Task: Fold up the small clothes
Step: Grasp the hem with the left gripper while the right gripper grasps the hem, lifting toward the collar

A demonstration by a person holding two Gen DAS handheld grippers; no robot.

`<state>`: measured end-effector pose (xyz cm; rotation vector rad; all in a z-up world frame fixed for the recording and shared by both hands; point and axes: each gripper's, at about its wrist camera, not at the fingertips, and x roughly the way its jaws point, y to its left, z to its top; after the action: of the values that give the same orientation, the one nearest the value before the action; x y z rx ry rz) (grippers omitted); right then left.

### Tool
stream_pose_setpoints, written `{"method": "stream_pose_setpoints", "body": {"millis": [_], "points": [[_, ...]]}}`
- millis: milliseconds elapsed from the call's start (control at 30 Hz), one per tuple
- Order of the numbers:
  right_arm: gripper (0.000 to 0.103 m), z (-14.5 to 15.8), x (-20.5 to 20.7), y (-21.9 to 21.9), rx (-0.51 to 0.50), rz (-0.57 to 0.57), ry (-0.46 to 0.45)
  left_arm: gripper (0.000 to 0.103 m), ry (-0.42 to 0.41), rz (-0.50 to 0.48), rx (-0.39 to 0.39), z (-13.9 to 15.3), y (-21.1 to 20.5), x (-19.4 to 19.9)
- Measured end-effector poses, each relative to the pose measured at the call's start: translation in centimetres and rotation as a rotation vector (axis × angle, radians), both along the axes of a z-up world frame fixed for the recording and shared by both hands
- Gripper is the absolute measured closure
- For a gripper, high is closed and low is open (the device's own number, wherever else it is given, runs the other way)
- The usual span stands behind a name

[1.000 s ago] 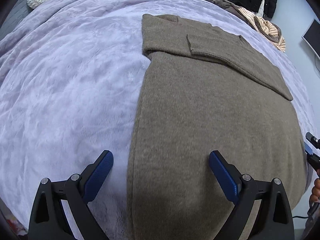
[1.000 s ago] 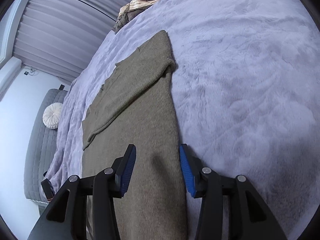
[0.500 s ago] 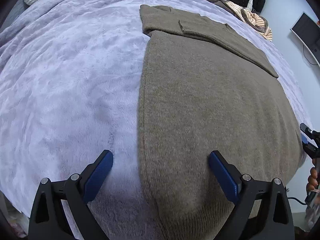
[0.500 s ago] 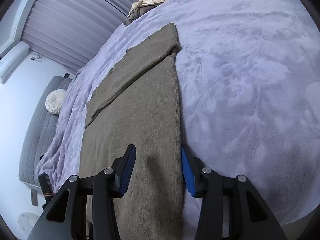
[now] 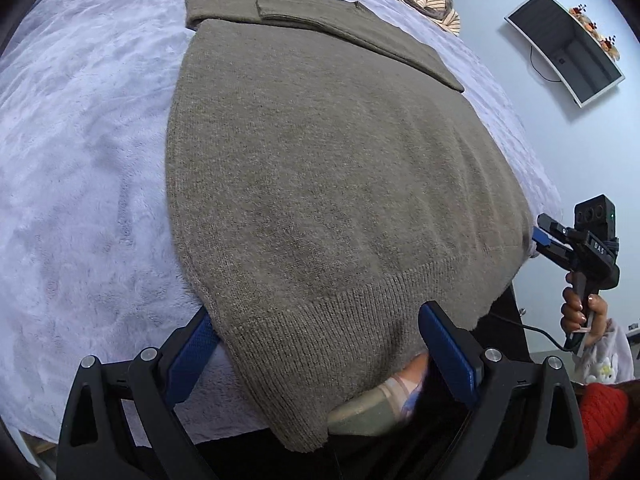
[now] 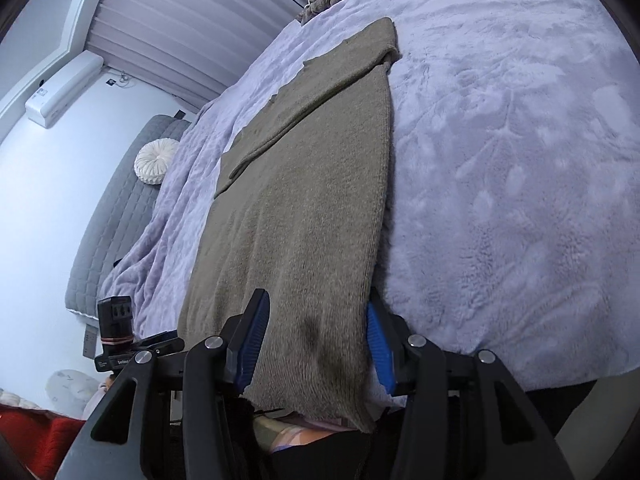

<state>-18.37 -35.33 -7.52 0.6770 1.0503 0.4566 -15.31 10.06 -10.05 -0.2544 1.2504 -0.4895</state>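
Sleeves already folded across the sweater; both left tongs and right tongs gape around its hem corners, gripping nothing; body fold remains.

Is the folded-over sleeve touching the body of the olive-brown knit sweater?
Touching. The left wrist view shows the sleeve lying flat across the olive-brown knit sweater.

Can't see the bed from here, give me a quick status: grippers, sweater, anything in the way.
Left gripper open, right gripper open, both straddling hem corners. Sweater flat, sleeves folded across. Nothing in the way.
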Motion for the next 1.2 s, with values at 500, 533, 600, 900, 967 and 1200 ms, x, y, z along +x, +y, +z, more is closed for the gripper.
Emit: {"method": "stream_pose_setpoints", "body": {"millis": [500, 533, 600, 900, 967, 1200], "points": [[0.095, -1.1, -0.7, 1.8, 0.359, 0.056, -0.027, 0.088, -0.019, 0.098, -0.256, 2.7, 2.1, 0.7], [0.095, -0.7, -0.5, 1.6, 0.390, 0.047, -0.040, 0.088, -0.040, 0.106, -0.273, 3.5, 2.3, 1.0], [0.095, 0.2, 0.3, 1.3, 0.450, 0.036, -0.072, 0.088, -0.084, 0.117, -0.298, 5.2, 2.5, 1.9], [0.095, 7.3, 8.8, 1.1, 0.562, 0.068, -0.249, 0.088, -0.300, 0.154, -0.331, 13.7, 3.6, 10.1], [0.095, 9.1, 11.3, 1.2, 0.549, 0.081, -0.280, 0.088, -0.331, 0.160, -0.318, 14.7, 3.1, 12.6], [0.095, 10.5, 22.6, 0.7, 0.515, 0.044, -0.254, 0.088, -0.334, 0.179, -0.256, 14.9, 1.5, 23.6]]}}
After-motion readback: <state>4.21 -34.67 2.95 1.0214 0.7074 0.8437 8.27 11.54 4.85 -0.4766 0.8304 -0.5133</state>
